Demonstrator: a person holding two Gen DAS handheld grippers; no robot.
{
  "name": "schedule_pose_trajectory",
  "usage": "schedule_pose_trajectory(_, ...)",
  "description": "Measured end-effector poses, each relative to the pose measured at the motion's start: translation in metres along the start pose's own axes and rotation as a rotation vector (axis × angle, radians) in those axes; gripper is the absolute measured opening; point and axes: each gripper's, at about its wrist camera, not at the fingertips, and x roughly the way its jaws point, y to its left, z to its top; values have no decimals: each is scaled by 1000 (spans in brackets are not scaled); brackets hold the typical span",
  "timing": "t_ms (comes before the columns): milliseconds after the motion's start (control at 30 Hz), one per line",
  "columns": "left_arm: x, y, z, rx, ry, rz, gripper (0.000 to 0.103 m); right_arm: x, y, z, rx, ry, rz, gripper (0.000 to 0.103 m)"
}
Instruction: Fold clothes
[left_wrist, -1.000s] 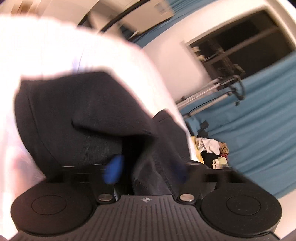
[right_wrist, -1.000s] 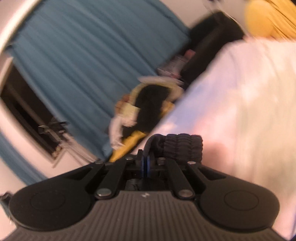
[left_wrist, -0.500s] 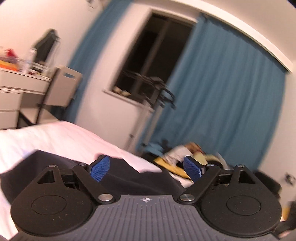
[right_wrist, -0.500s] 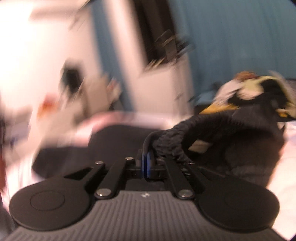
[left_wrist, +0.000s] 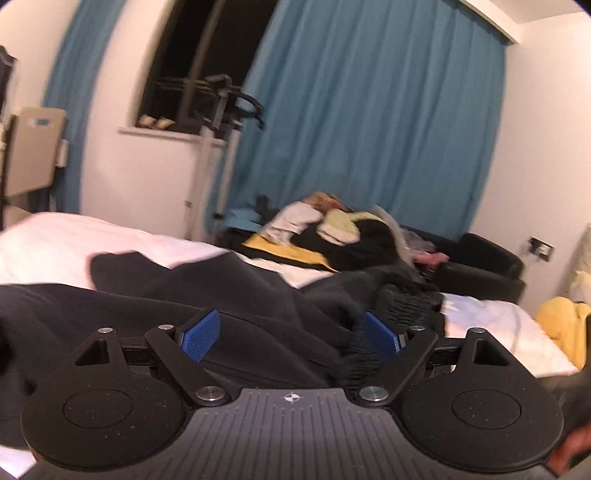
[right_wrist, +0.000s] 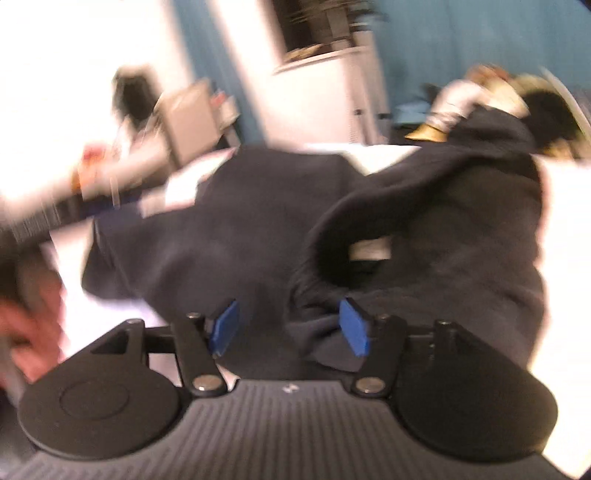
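Left hand-held gripper (left_wrist: 291, 336) spread wide over black garment (left_wrist: 229, 295), right hand-held gripper (right_wrist: 290, 326) also wide, gripping nothing, garment lay rumpled on white bed (left_wrist: 74, 240), clothes pile (left_wrist: 332, 232) at 1 o'clock, blue curtain (left_wrist: 369, 110) beyond.

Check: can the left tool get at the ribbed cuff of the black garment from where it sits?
Probably yes. The left tool is open, and the ribbed cuff lies just ahead of its right-hand pad with nothing over it. Folds of the black garment bunch between the pads, so it may pinch those too.
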Motion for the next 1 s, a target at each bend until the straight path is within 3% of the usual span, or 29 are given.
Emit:
schedule_pose_trajectory(133, 24, -23, -6, -4, 38, -84, 88, -44, -56, 27, 224, -138, -71, 64)
schedule_pose_trajectory(267, 50, -51, -24, 66, 68, -112, 88, -30, -114, 51, 179, -197, -285, 64)
schedule_pose_trajectory(300, 57, -55, -29, 83, 82, -111, 88, -22, -131, 52, 196, -187, -298, 62)
schedule_pose_trajectory(433, 82, -67, -48, 154, 120, -63, 80, 17, -193, 39, 388, -136, -265, 54)
schedule_pose_trajectory(500, 92, -68, -55, 193, 111, 15, 57, 37, -205, 34, 407, -115, -270, 51)
schedule_pose_trajectory(600, 106, -51, -57, 130, 125, 70, 42, 67, -211, 33, 383, -110, -291, 46)
schedule_pose_trajectory(700, 112, -33, -58, 44, 135, 58, 42, 82, -220, 41, 396, -173, -212, 40)
schedule_pose_trajectory(800, 116, -34, -62, 54, 140, 17, 44, 95, -208, 47, 280, -181, -207, 39)
schedule_pose_trajectory(833, 121, -36, -65, 66, 163, 7, 44, 99, -207, 48, 258, -177, -243, 39)
schedule_pose_trajectory(933, 130, -43, -74, 91, 208, -21, 49, 107, -226, 39, 387, -177, -233, 36)
schedule_pose_trajectory(1000, 131, -47, -75, 107, 200, -12, 49, 106, -225, 39, 400, -191, -220, 20)
